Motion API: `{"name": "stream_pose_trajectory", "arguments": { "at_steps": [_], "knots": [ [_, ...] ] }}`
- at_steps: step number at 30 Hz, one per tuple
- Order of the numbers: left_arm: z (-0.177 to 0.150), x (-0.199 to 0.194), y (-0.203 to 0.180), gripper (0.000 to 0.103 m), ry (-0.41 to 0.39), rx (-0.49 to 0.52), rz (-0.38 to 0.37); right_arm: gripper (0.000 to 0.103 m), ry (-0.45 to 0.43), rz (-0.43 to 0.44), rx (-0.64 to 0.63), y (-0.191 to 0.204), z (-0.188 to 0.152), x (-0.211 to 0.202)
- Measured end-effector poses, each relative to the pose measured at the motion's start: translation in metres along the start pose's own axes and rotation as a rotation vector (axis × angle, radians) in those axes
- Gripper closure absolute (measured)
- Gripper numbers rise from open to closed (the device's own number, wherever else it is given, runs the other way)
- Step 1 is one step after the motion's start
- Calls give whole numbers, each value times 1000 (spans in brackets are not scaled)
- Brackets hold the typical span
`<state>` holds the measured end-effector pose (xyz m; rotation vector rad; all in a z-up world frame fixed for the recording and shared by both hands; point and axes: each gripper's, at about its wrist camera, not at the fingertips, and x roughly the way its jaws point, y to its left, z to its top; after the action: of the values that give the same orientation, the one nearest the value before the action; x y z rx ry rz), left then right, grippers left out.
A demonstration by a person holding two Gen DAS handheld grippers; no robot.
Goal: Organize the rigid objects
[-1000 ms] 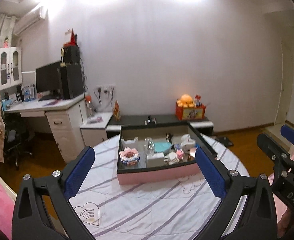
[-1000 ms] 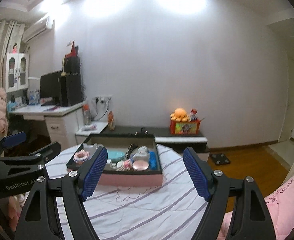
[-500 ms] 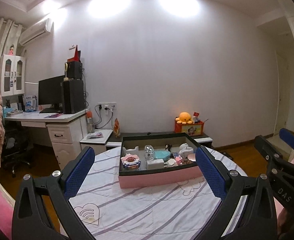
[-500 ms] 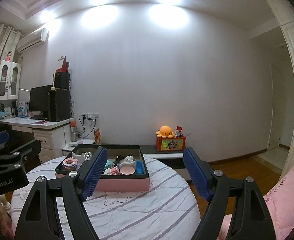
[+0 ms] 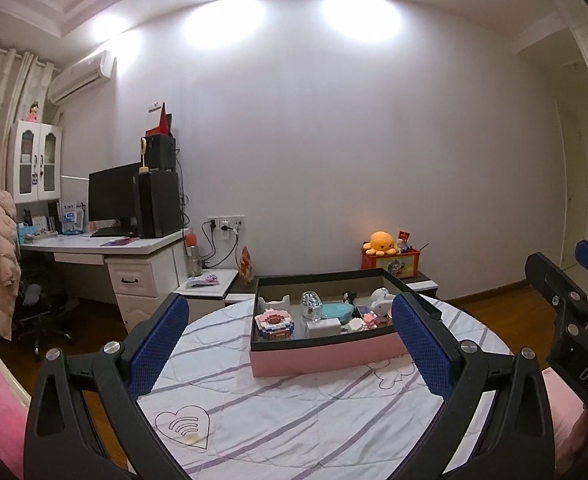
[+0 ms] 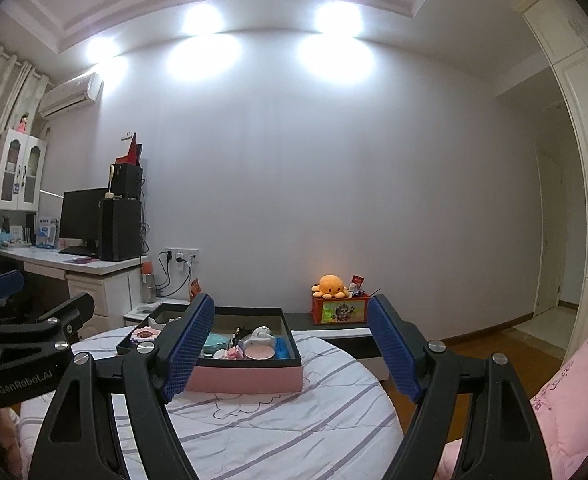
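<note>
1. The box (image 5: 325, 354), pink-walled with a dark rim, sits on the round surface (image 5: 294, 420) straight ahead of both grippers, well apart from either; nothing is touched.
2. Left gripper (image 5: 290, 344): jaws spread wide and empty. In the left view the box falls between the two blue pads, its long side running across the view, so this hand faces it nearly square.
3. Right gripper (image 6: 290, 346): jaws likewise spread and empty. In the right view the box (image 6: 246, 378) lies ahead and to the left, half hidden behind the left pad; this hand would have to swing leftward to reach in.
4. Judged from that, the left hand looks better lined up, though neither seems clearly nearer.
5. The rigid things lie crowded in the box: a brick-built pink flower (image 5: 274, 322) at near left, a clear globe (image 5: 311, 304) and a white block (image 5: 323, 327) in the middle, a teal dish (image 5: 337, 311) behind, a white figure (image 5: 381, 301) toward the right, and a round pink compact (image 6: 260, 352) at near right.
6. In the way: the near wall of the box, which any reach must clear from above, and the tight packing, which leaves little room for a pad beside each piece.
7. The cloth between grippers and box is bare; the desk (image 5: 106, 246) and the orange plush (image 5: 381, 241) stand far behind.
</note>
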<state>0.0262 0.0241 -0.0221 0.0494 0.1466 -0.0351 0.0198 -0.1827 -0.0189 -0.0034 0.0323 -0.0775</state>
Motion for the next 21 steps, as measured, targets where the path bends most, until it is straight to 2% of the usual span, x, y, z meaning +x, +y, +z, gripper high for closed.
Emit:
{"name": "stream_pose_trajectory", "arguments": {
  "at_steps": [11, 21],
  "knots": [
    [0, -2, -6, 0, 15, 6, -12, 22, 59, 12, 61, -18, -3, 7],
    [0, 1, -7, 0, 22, 1, -17, 22, 63, 16, 69, -23, -4, 4]
  ]
}}
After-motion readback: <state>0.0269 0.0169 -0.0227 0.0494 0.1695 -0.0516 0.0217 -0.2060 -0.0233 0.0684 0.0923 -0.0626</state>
